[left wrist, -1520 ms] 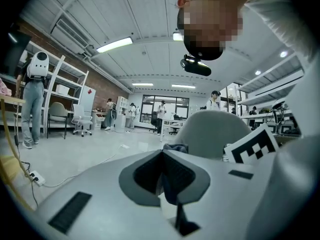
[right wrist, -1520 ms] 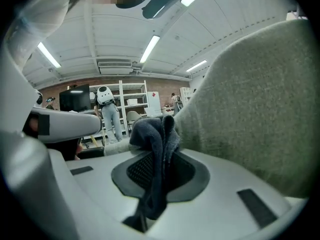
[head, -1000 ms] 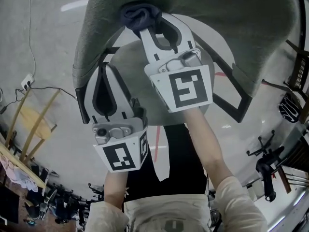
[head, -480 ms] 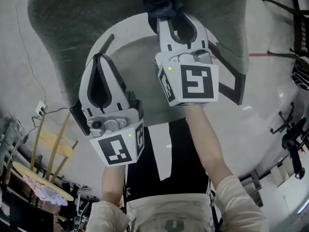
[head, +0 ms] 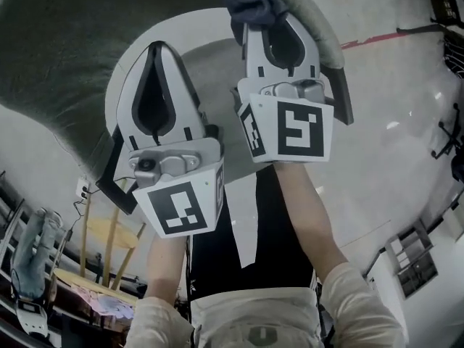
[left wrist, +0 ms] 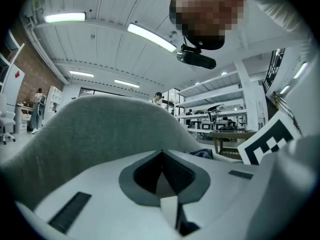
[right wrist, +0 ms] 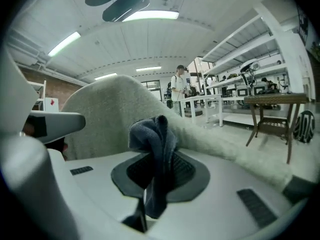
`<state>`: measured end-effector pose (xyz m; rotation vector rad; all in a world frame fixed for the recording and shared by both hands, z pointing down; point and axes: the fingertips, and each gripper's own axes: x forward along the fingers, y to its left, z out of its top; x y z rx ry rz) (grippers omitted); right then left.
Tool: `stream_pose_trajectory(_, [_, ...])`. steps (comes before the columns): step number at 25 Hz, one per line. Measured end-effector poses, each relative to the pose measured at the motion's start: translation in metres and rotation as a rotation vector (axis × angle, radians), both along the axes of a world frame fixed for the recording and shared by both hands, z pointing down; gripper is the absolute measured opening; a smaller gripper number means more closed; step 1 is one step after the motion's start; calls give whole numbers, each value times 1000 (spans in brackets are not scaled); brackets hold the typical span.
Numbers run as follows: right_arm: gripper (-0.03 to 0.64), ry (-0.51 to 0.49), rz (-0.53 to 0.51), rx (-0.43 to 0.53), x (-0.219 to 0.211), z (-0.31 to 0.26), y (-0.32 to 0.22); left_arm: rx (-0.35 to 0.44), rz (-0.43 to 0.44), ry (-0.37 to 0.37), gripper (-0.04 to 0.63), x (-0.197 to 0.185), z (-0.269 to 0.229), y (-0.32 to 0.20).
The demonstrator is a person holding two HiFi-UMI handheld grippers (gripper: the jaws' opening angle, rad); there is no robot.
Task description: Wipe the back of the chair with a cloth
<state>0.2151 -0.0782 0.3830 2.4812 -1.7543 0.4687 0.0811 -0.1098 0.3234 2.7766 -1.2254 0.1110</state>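
"At the rim of the grey upholstered chair back, the right gripper clamps a bunched dark blue cloth."

"And the left gripper?"

"Jaws together on nothing (just beside the backrest). Wiping seems in hand; next, likely, the cloth should be dragged across the fabric under steady pressure."

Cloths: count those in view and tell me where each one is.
1. The dark blue cloth is pinched in the right hand-held gripper, at the grey chair back. The left hand-held gripper holds none; more could be hidden behind the chair.
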Motion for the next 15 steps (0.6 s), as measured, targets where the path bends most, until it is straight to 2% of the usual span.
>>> stream_pose_trajectory(6, [58,-6,111,15,23,0,44,-3,124,-5,15,41,4,28])
stream_pose_trajectory(15, [58,-4,312,5,30,1,103,-5,226,-19,15,54,7,58])
